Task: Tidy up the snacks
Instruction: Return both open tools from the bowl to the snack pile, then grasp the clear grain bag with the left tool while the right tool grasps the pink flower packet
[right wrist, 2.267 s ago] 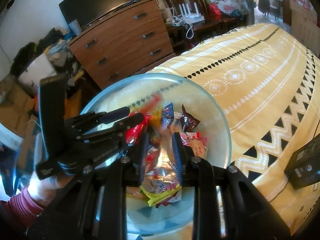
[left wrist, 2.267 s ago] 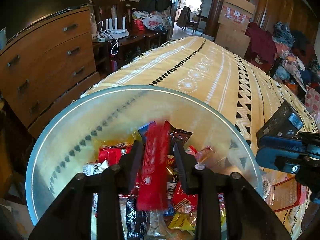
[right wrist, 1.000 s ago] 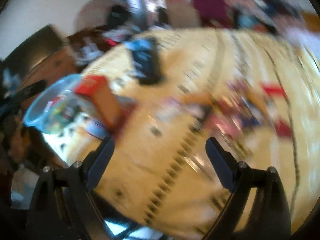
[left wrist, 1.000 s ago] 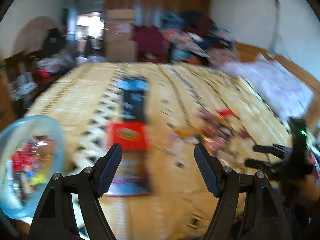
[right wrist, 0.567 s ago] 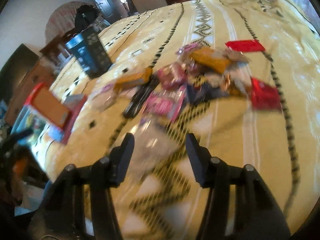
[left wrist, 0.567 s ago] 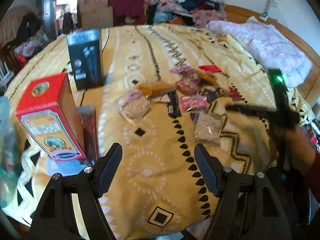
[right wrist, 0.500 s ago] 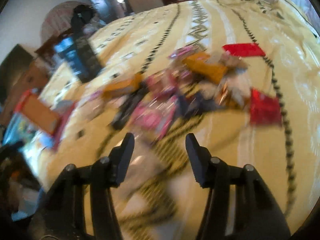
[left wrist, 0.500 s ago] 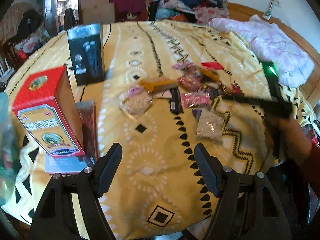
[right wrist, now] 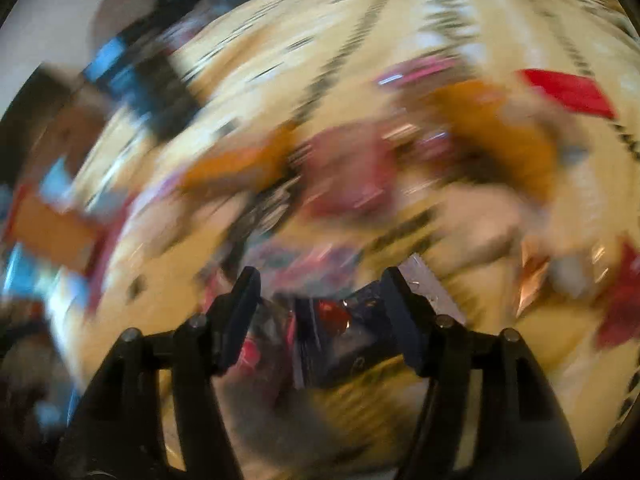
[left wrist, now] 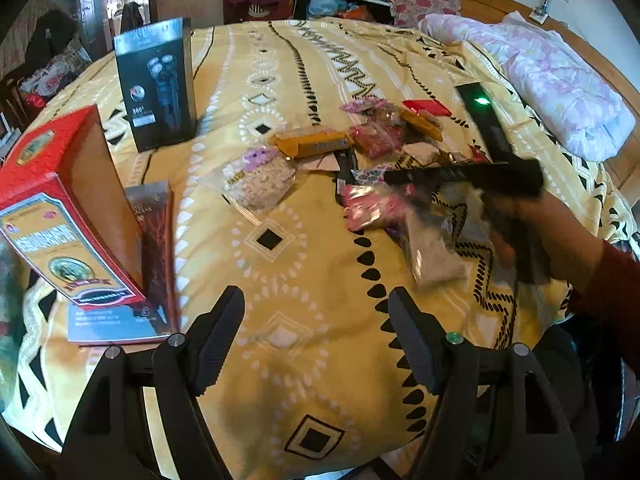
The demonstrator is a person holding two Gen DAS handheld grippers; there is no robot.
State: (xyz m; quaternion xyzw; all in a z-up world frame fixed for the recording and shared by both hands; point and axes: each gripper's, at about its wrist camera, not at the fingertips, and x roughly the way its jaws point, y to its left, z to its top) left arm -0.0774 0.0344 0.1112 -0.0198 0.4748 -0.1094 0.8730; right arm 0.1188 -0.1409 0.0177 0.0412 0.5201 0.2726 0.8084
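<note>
The left gripper (left wrist: 316,326) hung agape, empty; the right gripper (right wrist: 322,300) spread wide around a dark snack packet (right wrist: 340,332), pile (left wrist: 384,140) ahead.

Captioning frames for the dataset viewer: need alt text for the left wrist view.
An open left hand-held gripper, holding nothing, hovers over a yellow patterned bedspread. Ahead lies a scatter of snack packets, with the right hand-held gripper reaching into it. At left stand a red box and a black box.
</note>
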